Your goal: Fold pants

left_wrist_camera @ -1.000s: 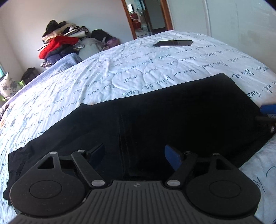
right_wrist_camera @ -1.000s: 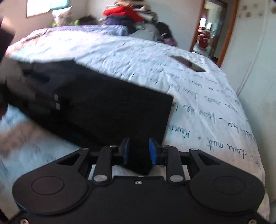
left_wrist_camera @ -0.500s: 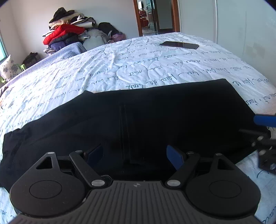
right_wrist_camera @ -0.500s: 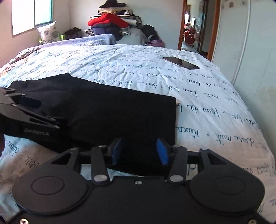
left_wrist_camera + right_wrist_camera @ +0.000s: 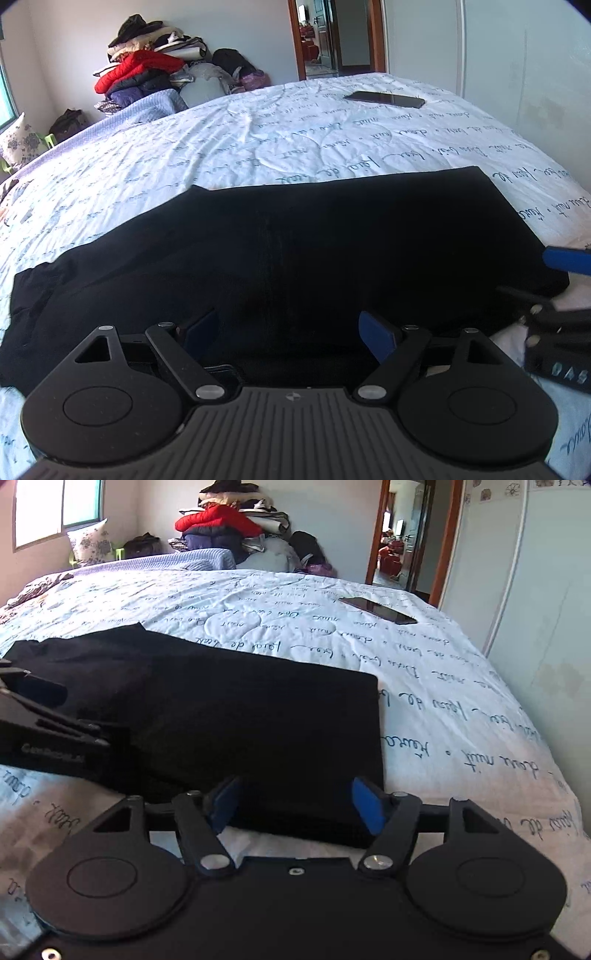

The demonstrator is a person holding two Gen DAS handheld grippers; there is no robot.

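Note:
Black pants (image 5: 295,258) lie flat on the white bedspread (image 5: 258,147), folded lengthwise, long side running left to right. My left gripper (image 5: 288,332) is open over the near edge at the pants' middle, holding nothing. My right gripper (image 5: 295,805) is open over the near right corner of the pants (image 5: 240,720), holding nothing. The right gripper also shows at the right edge of the left wrist view (image 5: 565,291). The left gripper shows at the left edge of the right wrist view (image 5: 48,731).
A dark phone (image 5: 384,99) lies on the far side of the bed; it also shows in the right wrist view (image 5: 376,610). A pile of clothes (image 5: 147,74) stands at the back wall. A doorway (image 5: 332,37) and a white wardrobe (image 5: 535,590) are at the right.
My right gripper was shut on the pants' corner, laid it down and opened. My left gripper stayed open and shifted slightly. The pants now lie flat.

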